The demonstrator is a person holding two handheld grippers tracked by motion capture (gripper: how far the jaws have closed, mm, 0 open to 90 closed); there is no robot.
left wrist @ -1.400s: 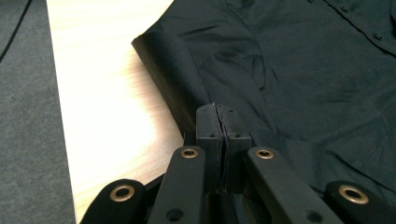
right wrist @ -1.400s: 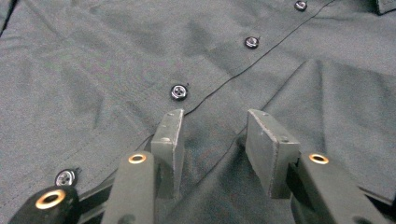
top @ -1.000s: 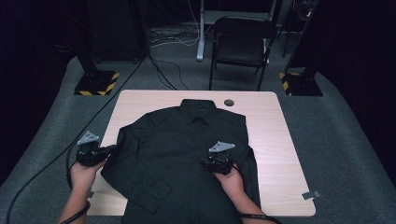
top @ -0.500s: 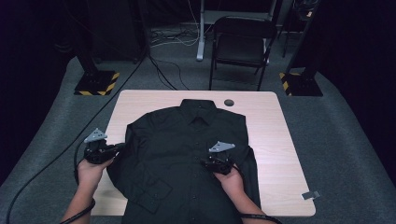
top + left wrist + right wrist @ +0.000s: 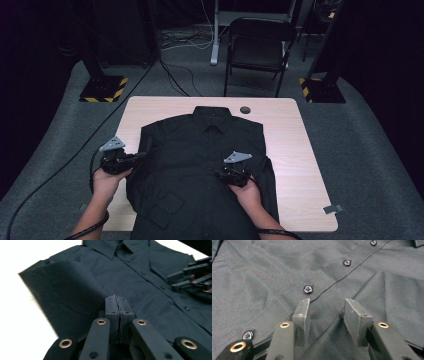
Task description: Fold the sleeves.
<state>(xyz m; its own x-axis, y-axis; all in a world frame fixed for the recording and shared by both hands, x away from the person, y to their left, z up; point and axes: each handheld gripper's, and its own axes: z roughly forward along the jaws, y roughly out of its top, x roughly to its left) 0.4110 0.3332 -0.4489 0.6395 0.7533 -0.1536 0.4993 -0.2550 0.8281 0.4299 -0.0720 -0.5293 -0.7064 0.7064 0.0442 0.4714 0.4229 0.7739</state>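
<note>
— Where is the dark button-up cotton shirt (image 5: 202, 165) lying?
— It is lying flat on the pale wooden table (image 5: 295, 130). The left gripper (image 5: 141, 155) is pinching its sleeve fabric with closed jaws.
— And the right gripper (image 5: 325, 315)?
— Its jaws are standing apart, resting on the button placket.

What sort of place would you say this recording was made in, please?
Most likely a recording studio or lab rather than a home: black curtains surround a single light wooden table, stands with hazard-striped bases flank it, cables trail over grey carpet, and a folding chair stands behind.
</note>
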